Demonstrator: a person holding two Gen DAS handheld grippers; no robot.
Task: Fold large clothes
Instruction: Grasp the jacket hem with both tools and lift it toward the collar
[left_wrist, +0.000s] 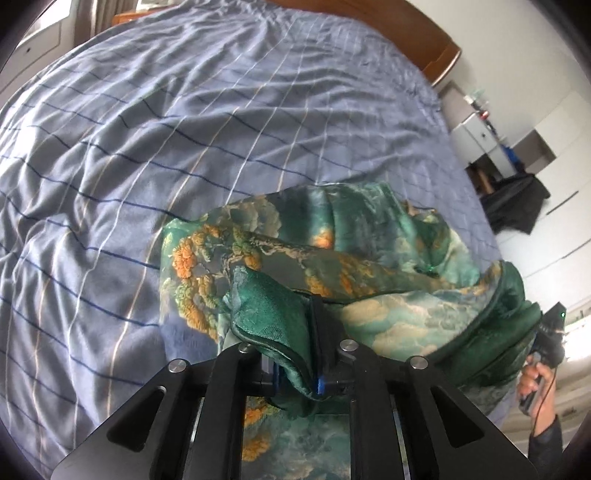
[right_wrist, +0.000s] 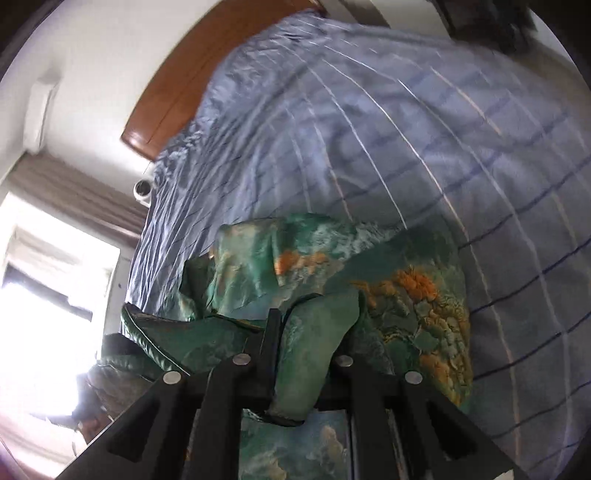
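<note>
Gripping a bunched edge of the green printed garment (left_wrist: 295, 258), the left gripper (left_wrist: 295, 343) has its jaws clamped on a dark green trimmed fold, so the cloth fills the gap between the fingers and hides most of them. Same deal on the other side: the right gripper (right_wrist: 295, 332) is closed on another fold of that garment (right_wrist: 332, 266), with fabric draped over and between the fingers.

The garment itself is a satiny green thing with orange and cream tree-and-cloud print, and it's lying in a crumpled heap on the bed, near the edge closest to both cameras. The part between the two grippers is lifted off the bedding, the rest sags down onto it.

Underneath is a blue checked duvet cover (left_wrist: 166, 129) with dark and pale stripes, pretty wrinkled. Behind that there's a wooden headboard (left_wrist: 417, 37). In the left wrist view you can also see a white nightstand (left_wrist: 480, 140) past the far corner of the bed and something dark piled on the floor (left_wrist: 517, 203) beside it, too blurry to name. The person's right hand (left_wrist: 535, 380) shows at the right edge there, wrapped around its gripper handle.

The right wrist view has brownish curtains (right_wrist: 74, 192) and a very blown-out bright window (right_wrist: 48, 295) on the left, plus a small round white gadget (right_wrist: 143, 190) next to the bed.
</note>
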